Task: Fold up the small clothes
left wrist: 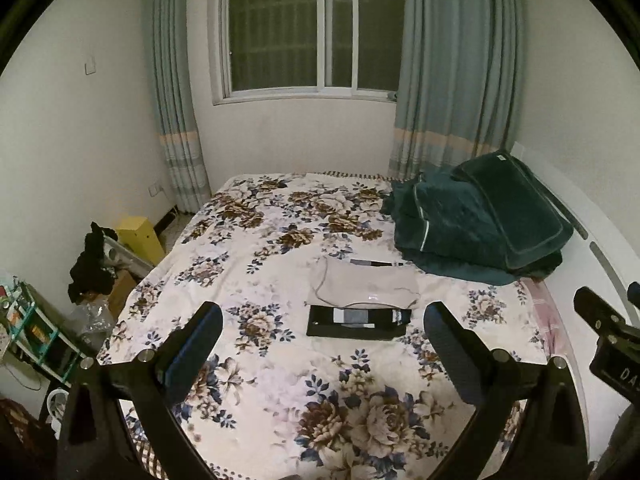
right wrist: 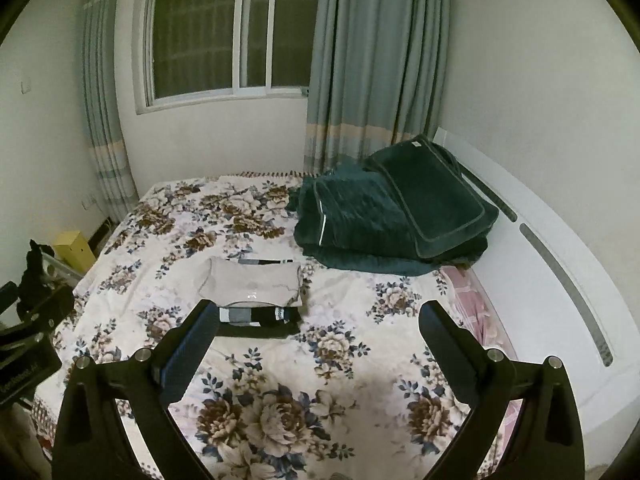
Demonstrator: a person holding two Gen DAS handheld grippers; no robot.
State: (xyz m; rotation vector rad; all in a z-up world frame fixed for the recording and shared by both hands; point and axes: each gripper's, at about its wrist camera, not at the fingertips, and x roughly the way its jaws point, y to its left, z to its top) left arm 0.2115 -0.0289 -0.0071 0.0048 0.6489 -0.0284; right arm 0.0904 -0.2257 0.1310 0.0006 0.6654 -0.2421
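Observation:
A folded beige garment (left wrist: 366, 286) lies flat on the floral bedspread (left wrist: 280, 360) in the middle of the bed. A folded black garment with grey and white patches (left wrist: 358, 321) lies just in front of it, touching it. Both also show in the right wrist view, the beige one (right wrist: 252, 282) and the black one (right wrist: 260, 320). My left gripper (left wrist: 322, 316) is open and empty, held above the bed short of the clothes. My right gripper (right wrist: 318, 314) is open and empty, to the right of them.
A dark green folded quilt and pillow (left wrist: 480, 226) lie at the bed's far right by the white headboard (right wrist: 560, 280). A narrow dark striped item (left wrist: 376, 263) lies behind the beige garment. Boxes, dark cloth and a shelf (left wrist: 36, 332) crowd the floor left of the bed.

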